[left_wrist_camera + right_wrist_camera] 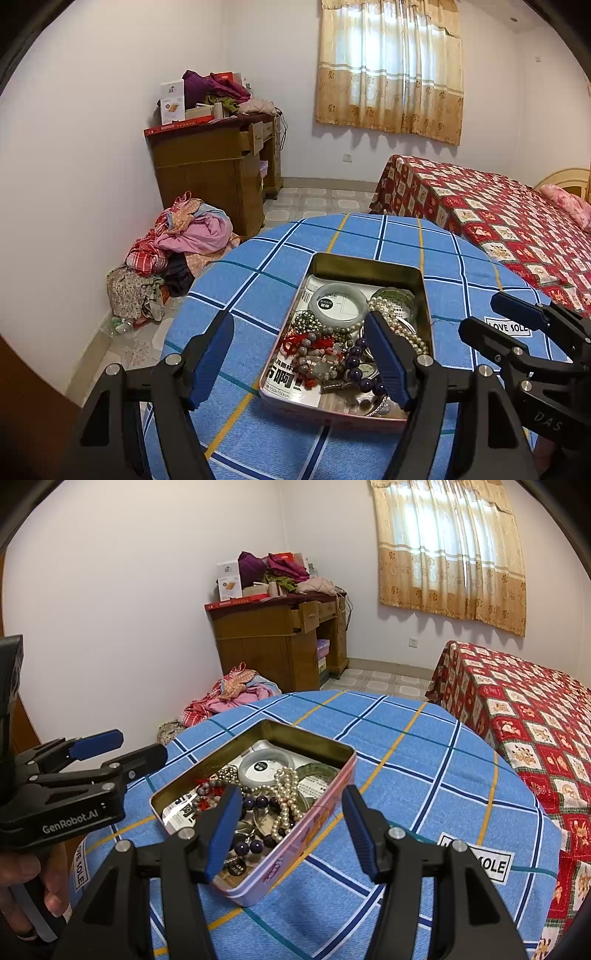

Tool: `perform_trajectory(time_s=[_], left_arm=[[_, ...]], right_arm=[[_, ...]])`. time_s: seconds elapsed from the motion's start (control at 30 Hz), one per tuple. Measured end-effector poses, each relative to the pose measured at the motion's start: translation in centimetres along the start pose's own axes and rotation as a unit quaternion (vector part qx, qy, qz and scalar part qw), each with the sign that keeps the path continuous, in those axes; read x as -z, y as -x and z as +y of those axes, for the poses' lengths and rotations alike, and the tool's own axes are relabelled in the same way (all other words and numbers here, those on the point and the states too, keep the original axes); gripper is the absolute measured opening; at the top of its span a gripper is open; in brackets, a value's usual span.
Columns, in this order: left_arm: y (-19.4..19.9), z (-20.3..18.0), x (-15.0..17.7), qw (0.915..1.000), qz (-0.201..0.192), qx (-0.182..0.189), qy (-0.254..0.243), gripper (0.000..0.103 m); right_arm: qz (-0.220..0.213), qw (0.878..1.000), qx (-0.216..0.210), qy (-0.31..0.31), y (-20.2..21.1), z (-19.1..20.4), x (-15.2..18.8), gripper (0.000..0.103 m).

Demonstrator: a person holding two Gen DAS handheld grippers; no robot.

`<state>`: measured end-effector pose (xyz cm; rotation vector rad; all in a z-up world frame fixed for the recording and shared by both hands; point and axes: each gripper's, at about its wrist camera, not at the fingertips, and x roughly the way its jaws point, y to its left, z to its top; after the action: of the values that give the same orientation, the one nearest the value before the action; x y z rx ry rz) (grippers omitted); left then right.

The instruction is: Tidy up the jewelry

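Two grippers were recorded over a round table covered with a blue plaid cloth (258, 266), with the open tin (369, 264) taken as landmark.

Left wrist view: the left gripper (301, 363) was held with its blue pads spread wide, nothing between them, its right pad over the tin's near end. Inside the tin were noted a pale jade bangle (338, 301), a pearl strand (397, 323), dark purple beads (356, 363) and a red-corded bead bracelet (314, 345), all tangled on printed paper. The right gripper (491, 317) was seen just right of the tin, fingers parted, holding nothing.

Right wrist view: the right gripper (290, 829) was spread open, its left pad over the tin's (295, 834) near corner, its right pad outside the pink wall. The left gripper (135, 747) was seen left of the tin, fingers apart. A bed with a red patterned cover (517, 716) was noted far right of the tin, a wooden desk (266, 642) beyond it.
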<state>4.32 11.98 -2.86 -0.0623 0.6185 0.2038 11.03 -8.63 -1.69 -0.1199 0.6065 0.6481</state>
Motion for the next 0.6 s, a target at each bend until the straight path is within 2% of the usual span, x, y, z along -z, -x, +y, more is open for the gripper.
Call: perform_trajectory(time_s=[0.4, 0.6], left_arm=[[0.2, -0.11, -0.19, 1.0, -0.007, 0.004, 0.002, 0.073], [-0.15, -0.07, -0.13, 1.0, -0.001, -0.005, 0.003, 0.073]], right_arm=[[-0.002, 1.0, 0.001, 0.0, 0.1, 0.02, 0.09, 0.06], [-0.001, 1.0, 0.001, 0.0, 0.06, 0.07, 0.1, 0.06]])
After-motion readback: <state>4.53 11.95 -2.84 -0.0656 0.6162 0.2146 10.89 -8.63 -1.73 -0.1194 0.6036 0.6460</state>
